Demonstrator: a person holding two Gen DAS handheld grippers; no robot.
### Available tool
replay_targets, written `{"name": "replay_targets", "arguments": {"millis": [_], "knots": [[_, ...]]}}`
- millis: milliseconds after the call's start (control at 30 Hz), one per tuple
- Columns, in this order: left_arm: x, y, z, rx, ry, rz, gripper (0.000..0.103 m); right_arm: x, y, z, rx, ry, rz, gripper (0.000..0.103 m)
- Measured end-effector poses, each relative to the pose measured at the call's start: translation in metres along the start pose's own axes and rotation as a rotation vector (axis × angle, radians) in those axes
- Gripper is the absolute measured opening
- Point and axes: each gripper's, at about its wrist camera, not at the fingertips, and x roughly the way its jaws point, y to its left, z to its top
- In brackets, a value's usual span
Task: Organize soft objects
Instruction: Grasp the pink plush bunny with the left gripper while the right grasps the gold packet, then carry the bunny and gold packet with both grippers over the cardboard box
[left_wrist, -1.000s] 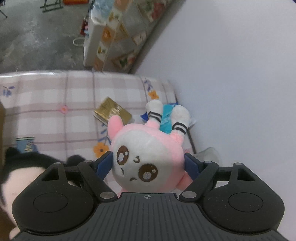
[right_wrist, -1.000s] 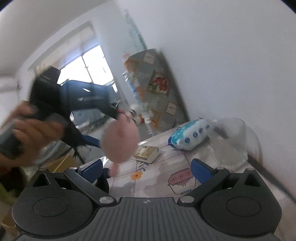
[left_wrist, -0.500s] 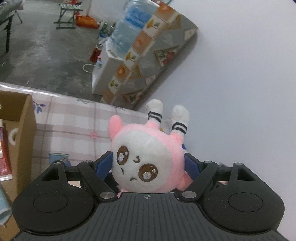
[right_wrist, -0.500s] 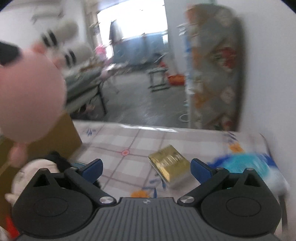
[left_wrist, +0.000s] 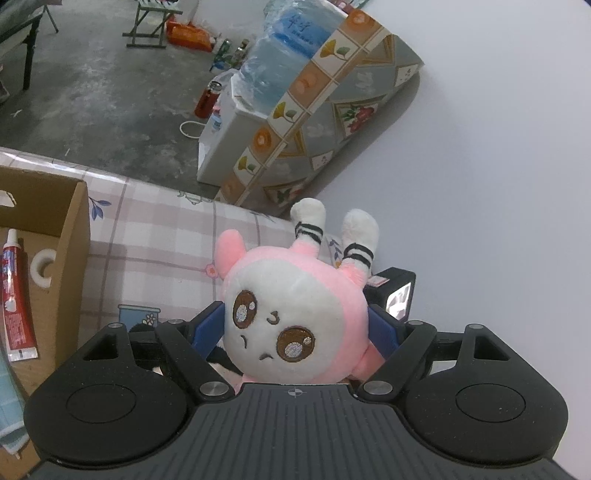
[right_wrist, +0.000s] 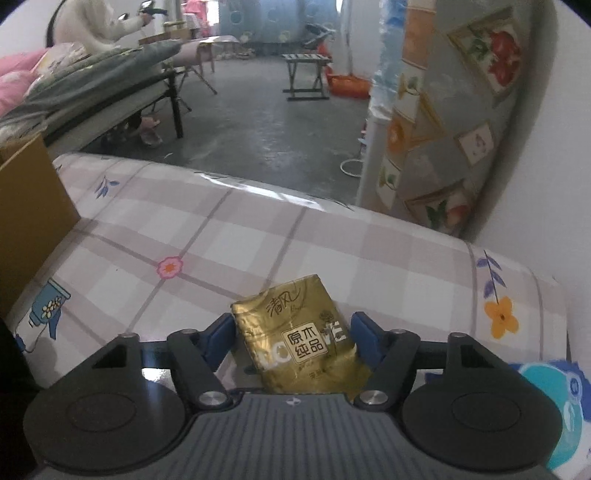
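Our left gripper (left_wrist: 295, 328) pinches the plush (left_wrist: 295, 317) by its head, above the table (left_wrist: 159, 243) beside the box (left_wrist: 74, 236). Our right gripper (right_wrist: 291, 336) straddles the gold pack (right_wrist: 299, 336) on the table, fingers spread, not visibly pressing it. The pack's slick wrap could slip as they close, or the plush could snag the box wall.

Open checked surface (right_wrist: 258, 236) stretches ahead of the right hand-held gripper (right_wrist: 291, 334) past the gold tissue pack (right_wrist: 299, 336), hemmed by the cardboard box (right_wrist: 29, 206) on the left and the wall (right_wrist: 554, 221) on the right.
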Motion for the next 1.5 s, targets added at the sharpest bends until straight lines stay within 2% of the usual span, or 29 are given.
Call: {"name": "replay_targets", "arguments": {"millis": [233,367,500,667,767,933,1100,1233,1367,1500], "knots": [[-0.014,-0.004,-0.013,-0.004,0.003,-0.007,0.081,-0.017,-0.001,-0.006,0.034,0.005,-0.024,0.060],[-0.028,-0.008,-0.022,-0.005,-0.002,-0.019,0.081,-0.051,-0.001,-0.016,0.075,-0.042,-0.017,0.060],[-0.052,-0.012,-0.035,0.001,-0.021,-0.036,0.081,-0.106,-0.001,-0.033,0.136,-0.117,0.001,0.060],[-0.096,-0.013,-0.052,0.012,-0.058,-0.055,0.081,-0.200,0.015,-0.067,0.198,-0.275,0.059,0.060],[-0.132,-0.008,-0.069,0.026,-0.098,-0.048,0.081,-0.259,0.036,-0.088,0.239,-0.372,0.124,0.060],[-0.191,0.016,-0.096,0.013,-0.174,-0.023,0.081,-0.312,0.081,-0.115,0.272,-0.458,0.265,0.060],[-0.233,0.051,-0.115,-0.023,-0.232,0.023,0.081,-0.323,0.127,-0.119,0.315,-0.499,0.491,0.060],[-0.250,0.088,-0.129,-0.076,-0.255,0.083,0.081,-0.311,0.170,-0.109,0.303,-0.488,0.609,0.060],[-0.244,0.130,-0.133,-0.122,-0.224,0.143,0.081,-0.291,0.201,-0.100,0.299,-0.456,0.673,0.060],[-0.215,0.168,-0.130,-0.171,-0.150,0.210,0.081,-0.270,0.214,-0.095,0.332,-0.421,0.690,0.060]]}}
